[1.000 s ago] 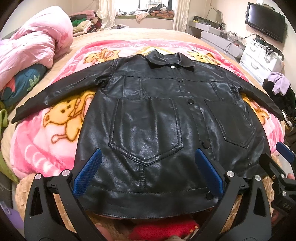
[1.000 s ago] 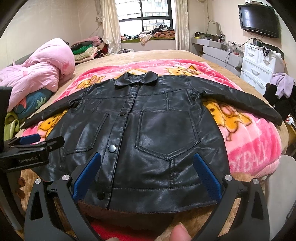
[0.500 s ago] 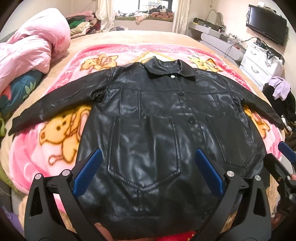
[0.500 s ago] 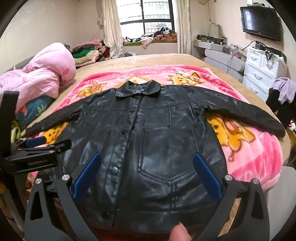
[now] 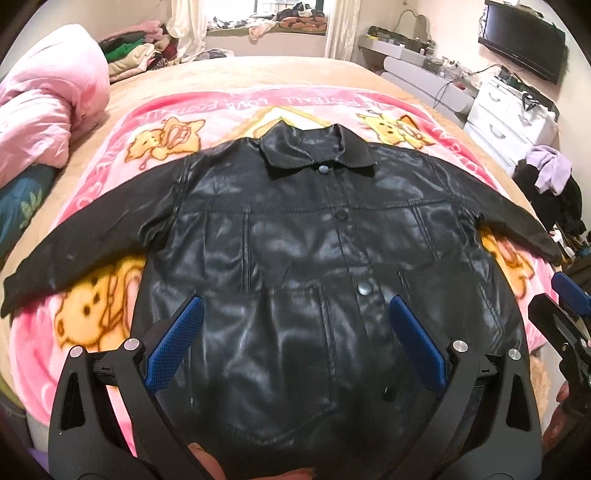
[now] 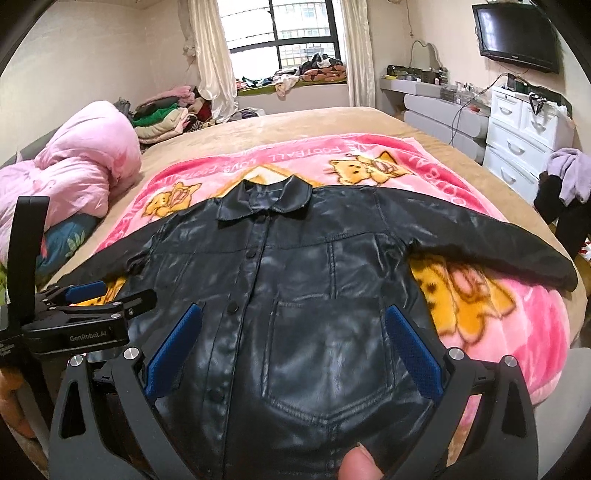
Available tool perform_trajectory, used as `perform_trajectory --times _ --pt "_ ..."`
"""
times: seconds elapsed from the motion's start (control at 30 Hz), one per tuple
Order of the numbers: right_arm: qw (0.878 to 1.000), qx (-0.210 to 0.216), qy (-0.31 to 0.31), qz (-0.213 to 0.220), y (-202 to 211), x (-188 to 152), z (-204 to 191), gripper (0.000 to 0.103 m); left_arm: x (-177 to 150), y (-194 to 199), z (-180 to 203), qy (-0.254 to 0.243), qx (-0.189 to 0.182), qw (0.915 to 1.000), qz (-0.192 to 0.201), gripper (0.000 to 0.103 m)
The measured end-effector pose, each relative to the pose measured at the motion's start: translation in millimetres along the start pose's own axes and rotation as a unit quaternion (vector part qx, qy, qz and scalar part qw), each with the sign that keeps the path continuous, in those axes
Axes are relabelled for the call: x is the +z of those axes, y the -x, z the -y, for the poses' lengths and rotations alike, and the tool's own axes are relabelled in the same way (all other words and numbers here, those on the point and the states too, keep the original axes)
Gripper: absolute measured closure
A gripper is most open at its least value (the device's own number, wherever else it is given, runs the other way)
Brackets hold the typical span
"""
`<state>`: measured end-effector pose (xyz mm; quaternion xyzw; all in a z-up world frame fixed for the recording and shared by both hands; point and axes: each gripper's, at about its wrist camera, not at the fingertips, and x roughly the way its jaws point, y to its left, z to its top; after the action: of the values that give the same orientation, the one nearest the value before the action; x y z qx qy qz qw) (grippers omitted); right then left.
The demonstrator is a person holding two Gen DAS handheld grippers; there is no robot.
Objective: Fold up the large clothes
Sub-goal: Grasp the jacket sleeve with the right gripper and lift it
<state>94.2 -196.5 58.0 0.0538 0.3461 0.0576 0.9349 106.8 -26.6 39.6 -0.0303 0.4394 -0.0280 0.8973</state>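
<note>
A black leather jacket lies front up and buttoned on a pink cartoon blanket, collar away from me, both sleeves spread out. It also shows in the right wrist view. My left gripper is open and empty, its blue pads spread wide over the jacket's lower left pocket. My right gripper is open and empty over the lower right pocket. The jacket's hem is hidden below both grippers. The left gripper shows from the side in the right wrist view.
A pink duvet is heaped at the bed's left. Piled clothes lie at the far left corner. A white drawer unit and clothes-covered chair stand to the right. A TV hangs on the wall.
Both grippers have moved forward and up over the jacket; the hem has dropped out of view below them. Both stay open. The jacket has not moved.
</note>
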Motion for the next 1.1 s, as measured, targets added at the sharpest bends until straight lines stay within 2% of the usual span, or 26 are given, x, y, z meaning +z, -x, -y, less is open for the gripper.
perform_trajectory --times 0.23,0.67,0.9,1.1 --pt "1.0 -0.011 -0.018 -0.02 -23.6 28.7 20.0 0.004 31.9 -24.5 9.5 -0.005 -0.012 0.9998 -0.015 0.009" --pt "0.995 -0.064 -0.073 -0.01 -67.9 79.3 78.4 0.004 83.0 -71.8 28.7 -0.028 0.002 0.9995 -0.017 0.009" --pt "0.985 -0.11 -0.131 0.008 -84.6 104.8 127.8 0.004 99.3 -102.0 43.9 -0.037 -0.009 0.9992 -0.016 0.009" --pt "0.975 -0.127 -0.181 0.016 -91.2 103.7 174.9 0.004 104.8 -122.3 57.8 -0.047 -0.023 0.9983 -0.026 0.009"
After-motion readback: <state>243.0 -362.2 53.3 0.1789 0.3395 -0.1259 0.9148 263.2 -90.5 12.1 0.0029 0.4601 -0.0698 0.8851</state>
